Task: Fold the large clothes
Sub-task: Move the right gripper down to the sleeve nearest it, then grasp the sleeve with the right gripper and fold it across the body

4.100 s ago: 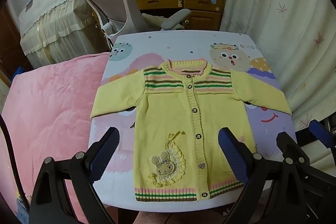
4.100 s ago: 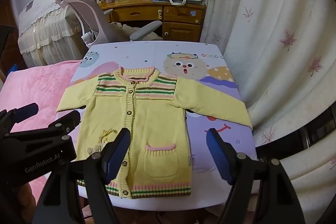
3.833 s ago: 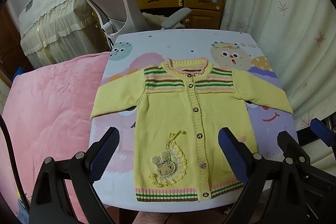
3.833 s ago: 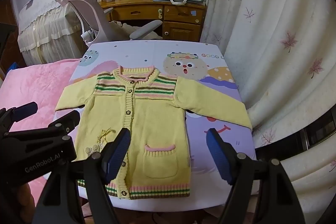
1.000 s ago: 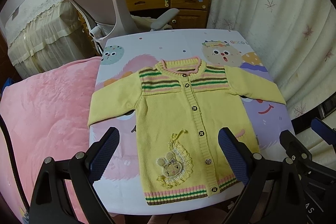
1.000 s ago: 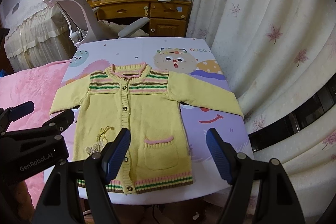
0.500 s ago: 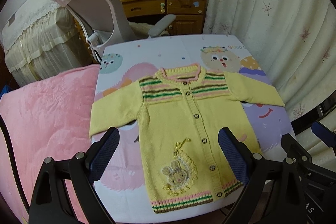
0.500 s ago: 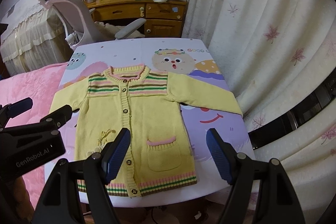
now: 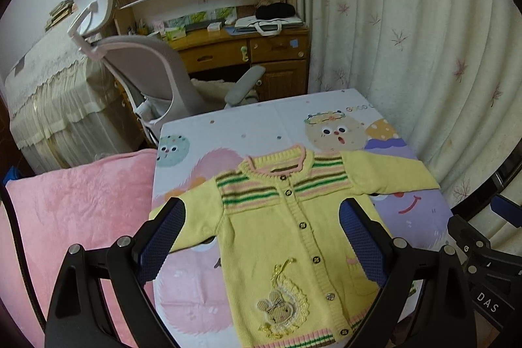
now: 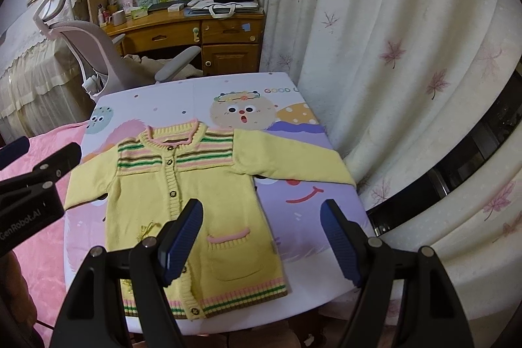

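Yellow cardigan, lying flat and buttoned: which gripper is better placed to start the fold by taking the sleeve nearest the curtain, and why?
Right. The right gripper hangs open over the cardigan on that side, and that sleeve lies just ahead of it. The left gripper, also open, frames the other sleeve by the pink blanket.

A cardigan (image 9: 293,227) lies flat mid-frame on the worktop (image 9: 261,126). A blanket (image 9: 78,211) sits at left, a chair (image 9: 146,70) behind, a curtain (image 9: 407,38) at right.

Black left gripper (image 9: 261,237) frame, silver screws, ribbed navy-blue pads (image 9: 360,242).
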A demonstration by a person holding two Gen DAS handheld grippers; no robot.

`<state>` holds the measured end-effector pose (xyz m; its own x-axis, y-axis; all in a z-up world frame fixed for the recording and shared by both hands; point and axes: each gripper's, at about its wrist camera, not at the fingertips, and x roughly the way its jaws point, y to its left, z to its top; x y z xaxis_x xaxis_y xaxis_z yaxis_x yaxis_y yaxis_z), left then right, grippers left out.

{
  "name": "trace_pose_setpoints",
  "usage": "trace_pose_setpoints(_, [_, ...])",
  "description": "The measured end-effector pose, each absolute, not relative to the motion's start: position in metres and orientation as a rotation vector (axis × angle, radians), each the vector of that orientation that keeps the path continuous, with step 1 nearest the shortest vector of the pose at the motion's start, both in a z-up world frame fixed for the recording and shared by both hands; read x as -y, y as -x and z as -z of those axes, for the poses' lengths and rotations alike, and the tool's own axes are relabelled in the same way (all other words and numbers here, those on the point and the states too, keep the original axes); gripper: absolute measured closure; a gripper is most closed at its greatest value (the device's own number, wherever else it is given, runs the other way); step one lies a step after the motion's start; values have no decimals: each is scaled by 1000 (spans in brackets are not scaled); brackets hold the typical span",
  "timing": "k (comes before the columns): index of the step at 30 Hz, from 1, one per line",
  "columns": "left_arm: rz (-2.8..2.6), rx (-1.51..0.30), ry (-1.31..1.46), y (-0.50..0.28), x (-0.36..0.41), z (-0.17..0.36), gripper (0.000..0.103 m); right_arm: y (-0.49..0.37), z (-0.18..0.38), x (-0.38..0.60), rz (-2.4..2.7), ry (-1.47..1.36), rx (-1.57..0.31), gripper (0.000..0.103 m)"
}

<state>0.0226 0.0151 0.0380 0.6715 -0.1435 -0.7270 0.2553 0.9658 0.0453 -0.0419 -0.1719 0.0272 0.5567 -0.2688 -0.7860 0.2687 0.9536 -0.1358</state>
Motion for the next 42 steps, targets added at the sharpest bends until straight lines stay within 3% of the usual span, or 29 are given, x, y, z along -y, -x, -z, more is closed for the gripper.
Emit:
trace_pose_setpoints(10, [210, -758, -110, -34, 12, -45, 8, 17, -23, 223, 268, -28, -939, 28])
trace_pose_setpoints(15, [218, -822, -105, -53, 39, -27, 8, 1, -2, 266, 260, -111, -980, 35])
trace_pose_setpoints(30, [245, -921, -263, -109, 184, 77, 8, -34, 114, 409, 365, -443, -1099, 36])
trace_pose_setpoints(36, [223, -970, -318, -132, 223, 129, 8, -43, 162, 437, 359, -575, -1157, 47])
trace_pose_setpoints(42, [196, -1018, -323, -148, 236, 157, 8, -43, 180, 448, 325, -671, -1138, 48])
